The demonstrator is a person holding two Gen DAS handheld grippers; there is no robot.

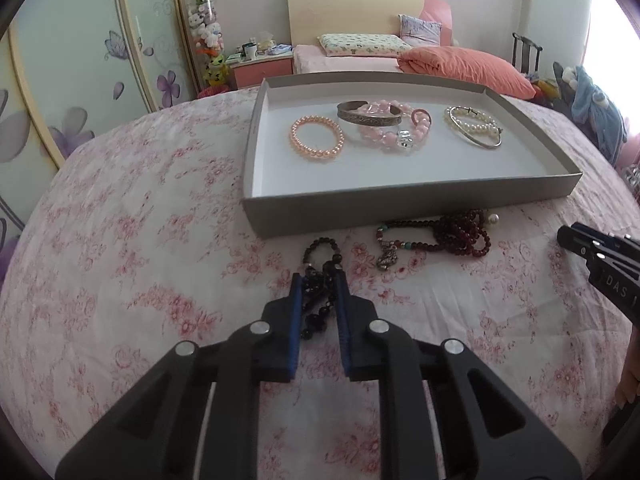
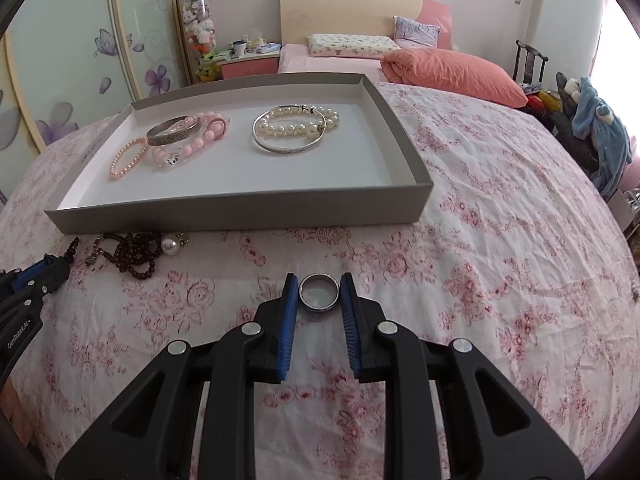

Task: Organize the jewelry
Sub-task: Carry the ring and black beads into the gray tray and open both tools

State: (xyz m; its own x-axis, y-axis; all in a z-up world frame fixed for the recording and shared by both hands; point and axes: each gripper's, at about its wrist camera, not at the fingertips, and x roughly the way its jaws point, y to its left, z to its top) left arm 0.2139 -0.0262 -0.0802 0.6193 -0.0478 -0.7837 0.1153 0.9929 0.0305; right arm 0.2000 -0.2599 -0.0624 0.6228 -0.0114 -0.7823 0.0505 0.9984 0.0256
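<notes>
Pickup step — left claw (image 1: 319, 280) clamps black bead bracelet (image 1: 316, 300), right claw (image 2: 319, 282) clamps silver metal ring (image 2: 319, 291) — next lift into grey cardboard tray (image 2: 240, 210).

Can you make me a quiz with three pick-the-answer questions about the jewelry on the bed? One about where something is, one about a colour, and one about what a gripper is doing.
1. Where is the dark red bead necklace?
A. inside the tray
B. on the bedspread in front of the tray
C. on the pillow

2. What colour is the small bead bracelet at the left end of the tray?
A. green
B. black
C. peach pink

3. What is the right gripper doing?
A. closed on a metal ring
B. holding a pearl bracelet
C. empty, wide open

Answers:
1 B, it lies on the flowered cover just outside the tray's near wall.
2 C, the bracelet is peach pink.
3 A, the ring sits between its blue pads.
</notes>
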